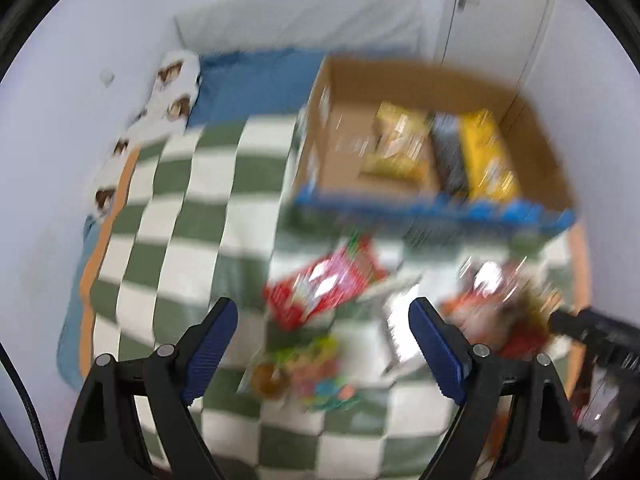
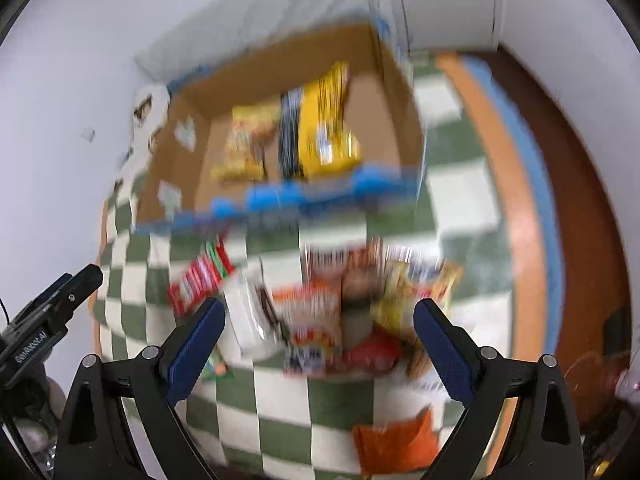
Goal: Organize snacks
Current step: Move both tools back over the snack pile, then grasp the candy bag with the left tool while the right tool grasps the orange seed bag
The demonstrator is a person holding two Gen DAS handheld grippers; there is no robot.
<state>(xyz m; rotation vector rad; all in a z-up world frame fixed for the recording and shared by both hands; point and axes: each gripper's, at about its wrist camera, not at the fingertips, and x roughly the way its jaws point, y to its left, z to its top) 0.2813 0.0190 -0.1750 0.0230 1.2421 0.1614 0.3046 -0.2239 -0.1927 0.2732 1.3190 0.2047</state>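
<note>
Both views are blurred by motion. A cardboard box [image 1: 348,152] [image 2: 384,92] with a blue front edge stands on a green-and-white checked blanket [image 1: 192,200] [image 2: 460,184]; yellow snack bags [image 1: 486,156] [image 2: 324,132] lie inside it. Loose snack packets lie in front of the box: a red one [image 1: 320,284] [image 2: 200,280], a colourful one [image 1: 312,376], an orange-and-white one [image 2: 312,316] and an orange one [image 2: 396,444]. My left gripper [image 1: 323,316] is open above the red and colourful packets. Over the snack pile my right gripper [image 2: 320,318] hangs open. Neither holds anything.
A white pillow with brown prints [image 1: 168,92] and a blue sheet [image 1: 256,84] lie at the head of the bed, against white walls. The right gripper's body [image 1: 600,332] shows at the left view's right edge. Brown floor [image 2: 580,200] lies beside the bed.
</note>
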